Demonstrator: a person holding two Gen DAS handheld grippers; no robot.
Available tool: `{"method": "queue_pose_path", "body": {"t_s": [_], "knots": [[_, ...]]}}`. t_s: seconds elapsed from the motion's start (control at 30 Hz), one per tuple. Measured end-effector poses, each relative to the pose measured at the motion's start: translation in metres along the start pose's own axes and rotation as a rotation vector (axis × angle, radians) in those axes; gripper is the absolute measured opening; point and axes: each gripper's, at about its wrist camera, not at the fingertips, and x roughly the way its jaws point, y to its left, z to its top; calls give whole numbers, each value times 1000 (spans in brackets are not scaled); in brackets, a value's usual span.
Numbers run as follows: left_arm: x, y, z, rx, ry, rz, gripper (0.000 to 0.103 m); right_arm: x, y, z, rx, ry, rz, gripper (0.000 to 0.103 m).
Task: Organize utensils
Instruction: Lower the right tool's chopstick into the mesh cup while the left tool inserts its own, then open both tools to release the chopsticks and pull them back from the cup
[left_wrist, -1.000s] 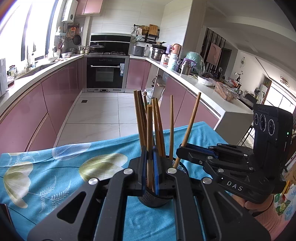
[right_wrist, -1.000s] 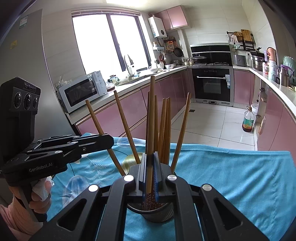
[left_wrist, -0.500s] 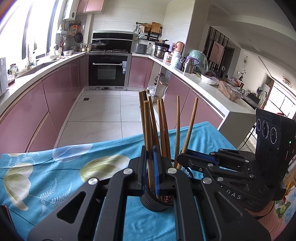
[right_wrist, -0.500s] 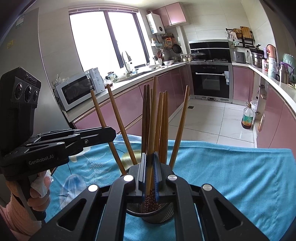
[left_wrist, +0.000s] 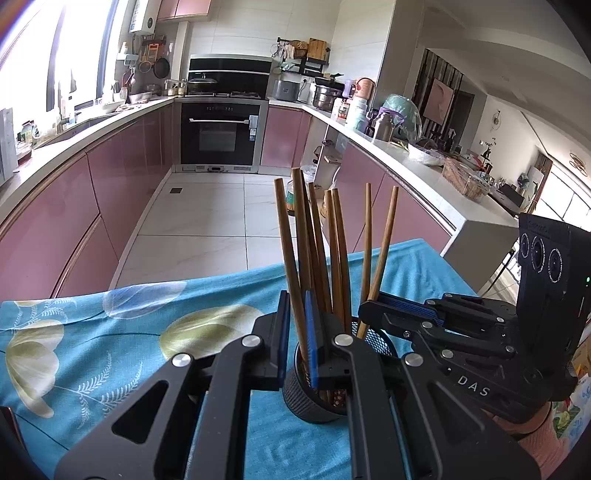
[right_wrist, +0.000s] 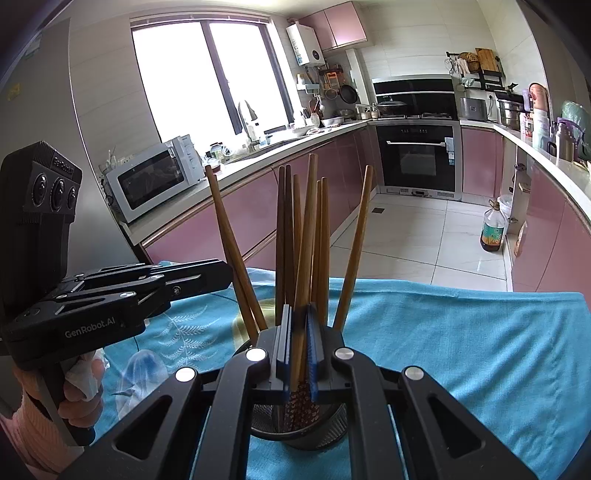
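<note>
A black mesh utensil cup (left_wrist: 308, 397) (right_wrist: 299, 428) stands on the blue flowered cloth and holds several brown wooden chopsticks (left_wrist: 334, 254) (right_wrist: 321, 240), upright and fanned. My left gripper (left_wrist: 295, 332) is just over the cup's near rim, its jaws slightly parted around one chopstick (left_wrist: 301, 266) that stands in the cup. My right gripper (right_wrist: 298, 347) is over the opposite rim, jaws slightly parted around another chopstick (right_wrist: 306, 236). Each gripper shows in the other's view: the right (left_wrist: 373, 306), the left (right_wrist: 221, 273).
The blue flowered cloth (left_wrist: 110, 343) (right_wrist: 461, 350) covers the table. Behind is a kitchen with pink cabinets, an oven (left_wrist: 218, 133), a microwave (right_wrist: 155, 177) and a cluttered counter (left_wrist: 424, 155). An oil bottle (right_wrist: 493, 229) stands on the floor.
Both held chopsticks have sunk lower into the cup. The jaws of both grippers have eased slightly apart, and the chopsticks stand more upright and bunched.
</note>
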Motion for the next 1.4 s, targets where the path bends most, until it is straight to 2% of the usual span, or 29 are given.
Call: {"method": "queue_pose_path", "body": {"t_s": [0.37, 0.83, 0.9, 1.1, 1.17, 1.23, 1.3, 1.4], "knots": [[7, 2, -1, -4, 8, 8, 8, 2, 0, 2, 1, 1, -7, 7], [12, 8, -12, -14, 12, 16, 25, 0, 1, 1, -3, -10, -10, 8], [11, 9, -13, -16, 8, 25, 30, 0, 1, -1, -4, -10, -8, 8], [4, 8, -20, -22, -14, 49, 47, -3, 1, -5, -1, -16, -16, 19], [0, 8, -23, -25, -25, 63, 56, -5, 2, -8, -3, -20, -20, 26], [-3, 7, -26, -25, -37, 79, 66, -8, 3, -10, -7, -29, -34, 41], [-8, 6, -31, -25, -54, 97, 81, -11, 3, -14, -10, -35, -42, 48], [-17, 5, -38, -20, -83, 134, 89, -13, 2, -18, 0, -40, -54, 58]]}}
